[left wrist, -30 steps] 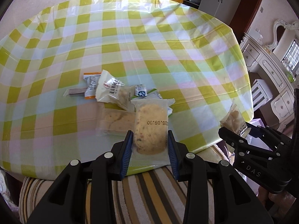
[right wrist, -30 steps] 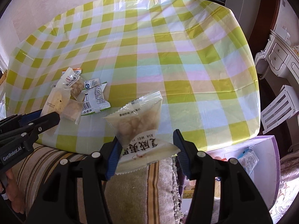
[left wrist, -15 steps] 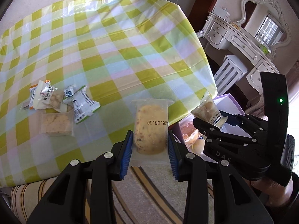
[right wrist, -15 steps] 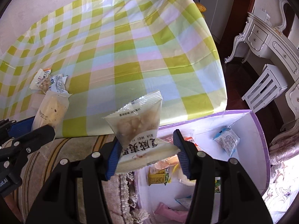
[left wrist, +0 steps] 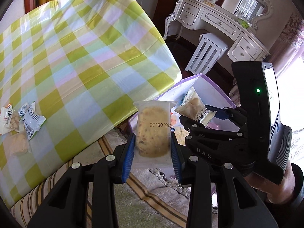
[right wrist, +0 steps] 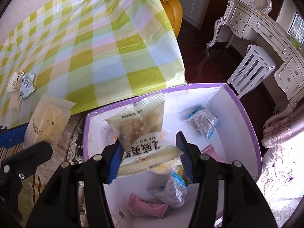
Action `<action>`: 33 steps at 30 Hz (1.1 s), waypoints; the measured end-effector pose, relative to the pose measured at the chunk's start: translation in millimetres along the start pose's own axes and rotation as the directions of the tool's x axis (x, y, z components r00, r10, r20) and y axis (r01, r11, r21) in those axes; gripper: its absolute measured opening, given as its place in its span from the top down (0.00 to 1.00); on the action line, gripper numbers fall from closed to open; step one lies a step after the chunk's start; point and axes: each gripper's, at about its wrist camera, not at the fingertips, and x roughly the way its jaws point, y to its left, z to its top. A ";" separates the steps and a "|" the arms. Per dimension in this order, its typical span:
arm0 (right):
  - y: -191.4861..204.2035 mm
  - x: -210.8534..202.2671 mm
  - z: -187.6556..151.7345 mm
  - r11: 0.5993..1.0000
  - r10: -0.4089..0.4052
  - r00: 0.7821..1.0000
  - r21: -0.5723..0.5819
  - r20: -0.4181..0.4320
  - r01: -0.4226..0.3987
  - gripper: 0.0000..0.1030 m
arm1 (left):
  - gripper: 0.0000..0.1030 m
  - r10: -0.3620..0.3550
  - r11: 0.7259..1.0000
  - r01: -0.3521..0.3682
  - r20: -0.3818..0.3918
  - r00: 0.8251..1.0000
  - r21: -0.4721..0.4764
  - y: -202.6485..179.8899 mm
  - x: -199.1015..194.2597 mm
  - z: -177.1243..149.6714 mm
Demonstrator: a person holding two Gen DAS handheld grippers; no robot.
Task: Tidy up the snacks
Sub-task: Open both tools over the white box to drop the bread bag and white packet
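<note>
- Table (left wrist: 79,60) under a green-and-yellow check cloth fills the upper left of both views; its near edge overhangs a striped sofa or rug
- Box (right wrist: 245,117), white inside with a purple rim, sits low beside the table edge and is open; several snacks already lie in it: a blue-edged packet (right wrist: 202,122), a pink wrapper (right wrist: 147,208), a clear packet with blue trim (right wrist: 171,190)
- Step in hand, as judged: the carry-to-box stage, two snacks brought over at once, one per gripper; neither is released yet
- Right gripper (right wrist: 150,154) hangs over the box interior, jaws clamped on the lower end of a puffed packet (right wrist: 141,125) with printed characters, which stands up out of the pads
- Left gripper (left wrist: 153,152) pinches a clear-wrapped cookie (left wrist: 153,131) by its two sides, date stamp facing the camera; it hangs over the rug beside the box's near wall, not above the opening, as far as can be told
- Left on the table: a small cluster of packets (left wrist: 22,119) near the far-left edge, well apart from the box
- Next move calls for: right jaws to part so the puffed packet drops among the others; left hand to shift further over the opening first, keeping clear of the right gripper close by, then let go
- Risk: the cookie, let go too soon, lands outside the rim
</note>
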 end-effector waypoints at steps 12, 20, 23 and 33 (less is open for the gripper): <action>-40.7 9.6 -11.7 0.995 -0.070 0.997 0.064 -0.038 0.073 0.47 | 0.66 -0.067 0.993 0.074 -0.079 0.995 0.088 -37.9 26.6 2.6; -59.1 14.0 -17.9 0.990 -0.101 0.993 0.095 -0.059 0.106 0.47 | 0.66 -0.085 0.988 0.098 -0.111 0.990 0.118 -49.7 36.0 1.8; -62.3 16.2 -19.0 0.988 -0.105 0.992 0.105 -0.069 0.112 0.46 | 0.66 -0.091 0.986 0.106 -0.120 0.989 0.127 -52.2 37.6 1.3; -65.2 15.3 -17.5 0.984 -0.121 0.991 0.127 -0.063 0.128 0.26 | 0.46 -0.109 0.986 0.123 -0.131 0.985 0.109 -50.3 39.8 2.0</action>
